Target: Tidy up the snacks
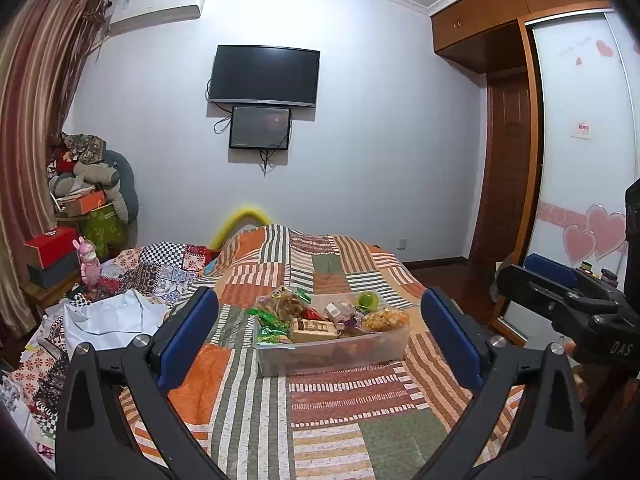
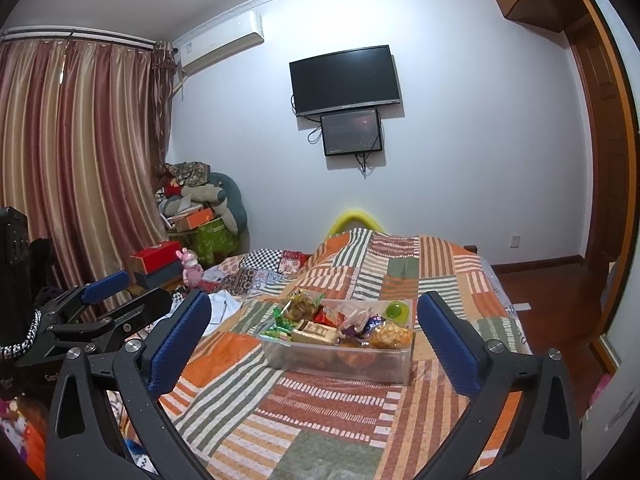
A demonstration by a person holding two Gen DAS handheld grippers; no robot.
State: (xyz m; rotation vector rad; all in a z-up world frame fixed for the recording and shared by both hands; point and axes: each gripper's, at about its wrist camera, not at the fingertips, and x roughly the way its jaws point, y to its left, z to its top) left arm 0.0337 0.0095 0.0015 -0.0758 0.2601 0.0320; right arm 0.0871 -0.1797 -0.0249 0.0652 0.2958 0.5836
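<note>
both grippers, left [image 1: 320, 316] and right [image 2: 314, 320], jaws wide, empty, held short of bin [image 1: 332, 350]. snacks [image 1: 316, 320] heaped inside bin; none seen loose on bed [image 1: 340, 400]. stage undetermined: sorted or awaiting sort.

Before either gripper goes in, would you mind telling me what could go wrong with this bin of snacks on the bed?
1. The clear bin sits on a soft quilt, so pressing down may tip or slide it.
2. Snacks are heaped above the rim; pulling the brown packet could drag neighbours out.
3. The orange puffed-snack bag looks fragile and may crush in a hard grip.
Both the left gripper and right gripper are open and clear.
</note>
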